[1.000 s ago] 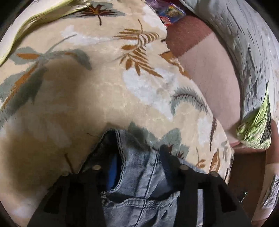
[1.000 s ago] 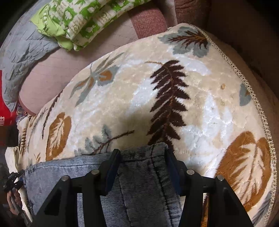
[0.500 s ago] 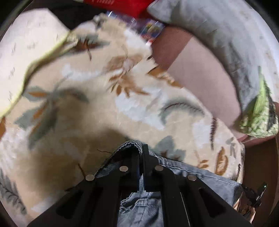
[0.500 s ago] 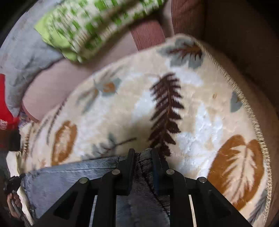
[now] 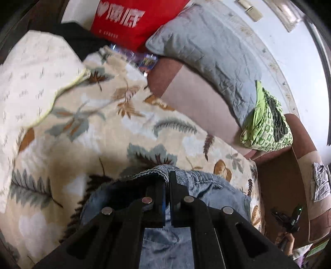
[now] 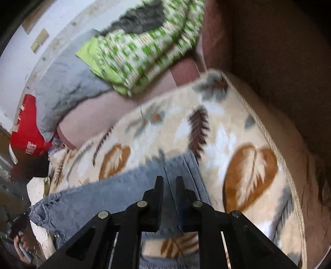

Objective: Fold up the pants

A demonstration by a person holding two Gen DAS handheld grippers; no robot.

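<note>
Blue denim pants [image 5: 209, 184] lie partly lifted over a cream blanket with leaf prints [image 5: 86, 128]. My left gripper [image 5: 167, 175] is shut on the ribbed waistband edge, which bunches up just beyond its fingertips. In the right wrist view the same pants [image 6: 107, 194] stretch to the lower left, and my right gripper [image 6: 169, 180] is shut on their hem end, with the denim pinched between its black fingers [image 6: 158, 186]. The pants hang raised between the two grippers above the blanket [image 6: 227, 140].
A grey quilted cushion [image 5: 206, 47], a red bag [image 5: 132, 18] and a green patterned cloth [image 5: 266, 124] sit along the brown sofa back [image 5: 196, 97]. The sofa arm [image 6: 279, 72] rises at the right. A hand holding the other gripper [image 6: 18, 238] shows at lower left.
Both grippers closed from open onto the pants, the left on the waistband, the right on the hem. Both then rose and pulled back, lifting the denim off the blanket.
</note>
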